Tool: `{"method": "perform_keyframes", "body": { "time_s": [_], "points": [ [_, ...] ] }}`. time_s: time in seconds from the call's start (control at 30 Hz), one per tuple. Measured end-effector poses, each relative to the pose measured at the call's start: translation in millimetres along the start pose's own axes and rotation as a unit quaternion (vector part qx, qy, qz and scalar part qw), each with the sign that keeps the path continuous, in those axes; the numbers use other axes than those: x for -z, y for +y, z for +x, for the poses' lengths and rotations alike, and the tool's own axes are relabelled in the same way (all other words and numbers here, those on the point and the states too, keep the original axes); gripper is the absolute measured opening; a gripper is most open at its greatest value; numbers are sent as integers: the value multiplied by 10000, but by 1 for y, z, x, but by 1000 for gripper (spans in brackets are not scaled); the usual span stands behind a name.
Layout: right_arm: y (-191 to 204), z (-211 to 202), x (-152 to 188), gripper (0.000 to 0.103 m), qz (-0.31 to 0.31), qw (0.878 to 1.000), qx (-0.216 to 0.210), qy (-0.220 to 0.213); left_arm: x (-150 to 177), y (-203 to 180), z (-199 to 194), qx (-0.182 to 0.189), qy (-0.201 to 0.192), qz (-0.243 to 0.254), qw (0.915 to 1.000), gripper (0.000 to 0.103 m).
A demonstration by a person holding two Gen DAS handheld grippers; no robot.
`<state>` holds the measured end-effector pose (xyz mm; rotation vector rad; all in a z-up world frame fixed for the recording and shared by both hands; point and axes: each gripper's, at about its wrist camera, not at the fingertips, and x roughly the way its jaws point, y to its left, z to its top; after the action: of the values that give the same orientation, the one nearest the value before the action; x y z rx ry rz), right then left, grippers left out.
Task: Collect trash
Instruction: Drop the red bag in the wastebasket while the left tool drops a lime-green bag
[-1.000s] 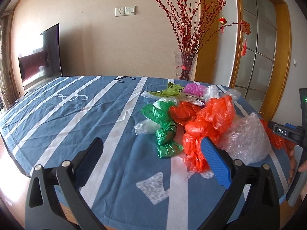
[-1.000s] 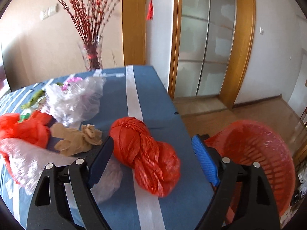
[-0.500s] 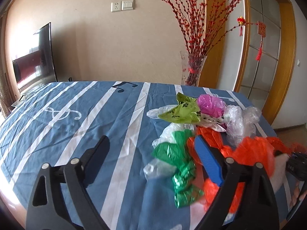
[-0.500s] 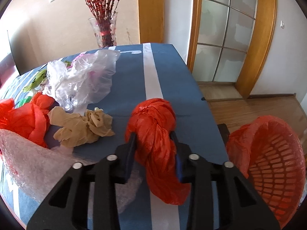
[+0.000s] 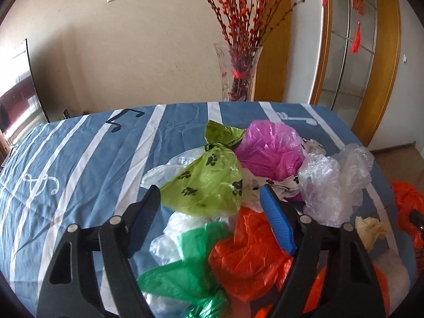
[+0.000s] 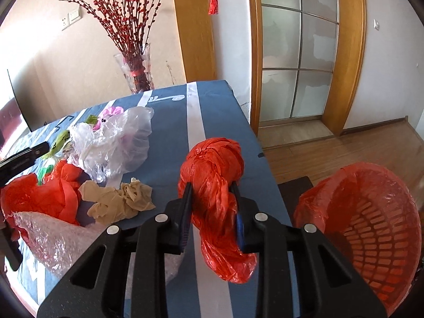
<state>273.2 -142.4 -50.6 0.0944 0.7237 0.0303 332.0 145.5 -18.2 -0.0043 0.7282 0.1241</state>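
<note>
A pile of crumpled plastic bags lies on the blue striped tablecloth. My left gripper hovers over a lime-green paw-print bag. Its jaws are closing with that bag between them, and the pads are not pressing on it. My right gripper is shut on a twisted red bag near the table's right edge. Beside the table, low on the right, stands a red basket lined with a red bag.
Around the lime bag lie a pink bag, a clear bag, a dark green bag and an orange-red bag. Beige crumpled paper and bubble wrap lie left of the red bag. A glass vase stands behind.
My left gripper has travelled over the pile to the lime bag while its jaws narrowed. My right gripper has closed on the twisted red bag.
</note>
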Motion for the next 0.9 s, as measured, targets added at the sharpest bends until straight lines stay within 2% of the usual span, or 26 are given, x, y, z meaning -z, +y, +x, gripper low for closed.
{"method": "perform_keyframes", "body": {
  "time_s": [0.03,0.13,0.2,0.27,0.4,0.6,0.9],
  "points": [
    [0,1,1,28,-17,10000,17,18,-2,-3,7,-55,66,46,10000,68],
    [-3,1,4,28,8,10000,40,52,-4,-6,21,-130,260,64,9996,45],
    [-6,-1,5,28,64,10000,27,61,-5,-1,27,-39,384,-21,9993,12],
    [-8,-3,5,28,86,9999,21,50,-5,5,29,61,458,-126,9989,4],
    [-8,-12,2,28,90,9999,5,-50,-8,10,17,84,290,0,9995,2],
    [-15,-31,-5,28,192,9995,-84,-231,-21,10,-26,335,-52,-48,9994,2],
    [-36,-69,-12,28,340,9979,-13,-547,-35,-41,-104,1003,-518,78,9936,2]
  ]
}}
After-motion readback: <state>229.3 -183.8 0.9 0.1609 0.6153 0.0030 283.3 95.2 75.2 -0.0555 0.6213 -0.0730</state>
